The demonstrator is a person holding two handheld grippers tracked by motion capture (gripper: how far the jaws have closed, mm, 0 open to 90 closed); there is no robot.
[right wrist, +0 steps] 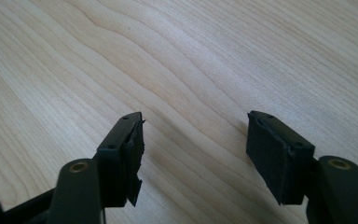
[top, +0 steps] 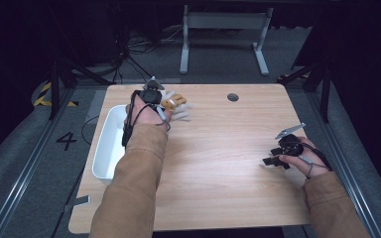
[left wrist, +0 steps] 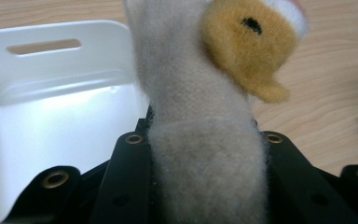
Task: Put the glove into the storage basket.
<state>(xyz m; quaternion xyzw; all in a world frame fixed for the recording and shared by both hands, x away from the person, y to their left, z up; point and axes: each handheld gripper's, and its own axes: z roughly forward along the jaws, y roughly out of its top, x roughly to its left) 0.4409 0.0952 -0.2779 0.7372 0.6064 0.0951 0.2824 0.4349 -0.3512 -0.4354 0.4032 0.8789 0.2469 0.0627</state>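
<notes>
1. Nearest the lens in the left gripper view: a grey-white plush toy [left wrist: 200, 154] with a yellow-orange part bearing a black dot, pinched between the two black jaws of the left gripper [left wrist: 205, 144]. The jaws press into its fleece from both sides.

2. The toy's long axis runs straight out along the jaws, away from the hand; the yellow part sits at the far end, beyond the jaw tips.

3. In the high view the left gripper [top: 154, 101] holds the toy [top: 176, 106] near the far left corner of the counter [top: 218, 163]. Whether the toy is lifted clear of the wood cannot be told.

4. A white tray [top: 110, 141] lies along the left edge of the counter, just beside the left forearm. In the left gripper view its wall with a slot handle [left wrist: 51, 60] stands to the left of the toy.

5. Governing relation: the tray lies to the left of the held toy and slightly nearer the person. Judged from this, the coming move is a short sideways carry by the left hand over the tray rim.

6. The right gripper [top: 278, 156] rests at the right side of the counter, well apart from toy and tray. Its jaws are spread with bare wood between them, as the right gripper view [right wrist: 196, 144] shows.
</notes>
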